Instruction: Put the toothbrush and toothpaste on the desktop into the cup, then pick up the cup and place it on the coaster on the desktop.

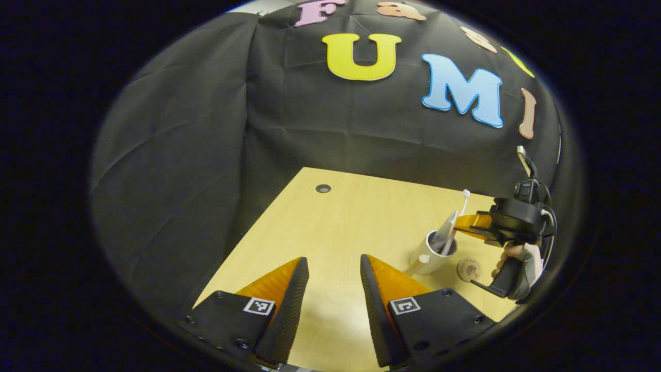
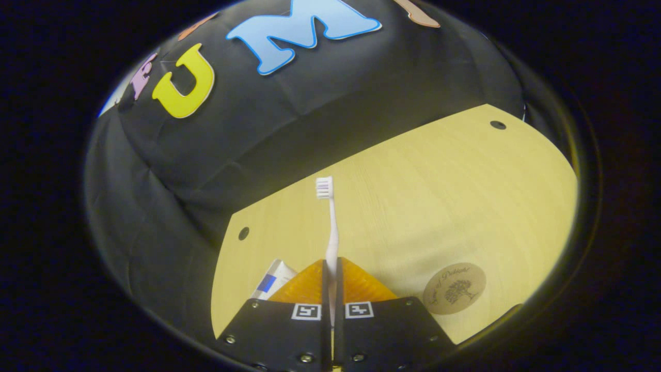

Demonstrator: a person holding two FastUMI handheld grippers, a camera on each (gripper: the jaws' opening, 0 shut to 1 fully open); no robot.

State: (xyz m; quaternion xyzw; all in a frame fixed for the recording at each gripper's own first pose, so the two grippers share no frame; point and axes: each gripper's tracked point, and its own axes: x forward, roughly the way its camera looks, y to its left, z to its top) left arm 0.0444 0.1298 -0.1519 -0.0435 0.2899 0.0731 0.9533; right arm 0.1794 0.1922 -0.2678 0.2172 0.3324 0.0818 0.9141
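Observation:
In the left gripper view a white cup (image 1: 427,258) stands on the wooden desktop (image 1: 341,222) at the right. A toothpaste tube (image 1: 445,231) leans inside it. A white toothbrush (image 1: 463,202) stands upright in the cup, and my right gripper (image 1: 459,223), held by a hand (image 1: 508,254), is shut on its handle. The right gripper view shows the toothbrush (image 2: 331,222) rising from between the closed fingers of my right gripper (image 2: 331,263), with the toothpaste (image 2: 272,279) peeking out to their left; the cup is hidden below. My left gripper (image 1: 334,266) hovers open over bare desk, left of the cup.
A round brown coaster (image 1: 468,269) lies just right of the cup, also seen as the coaster (image 2: 454,288) at the lower right. Small cable holes (image 1: 323,188) mark the desk's far side. Black cloth walls close the back and left.

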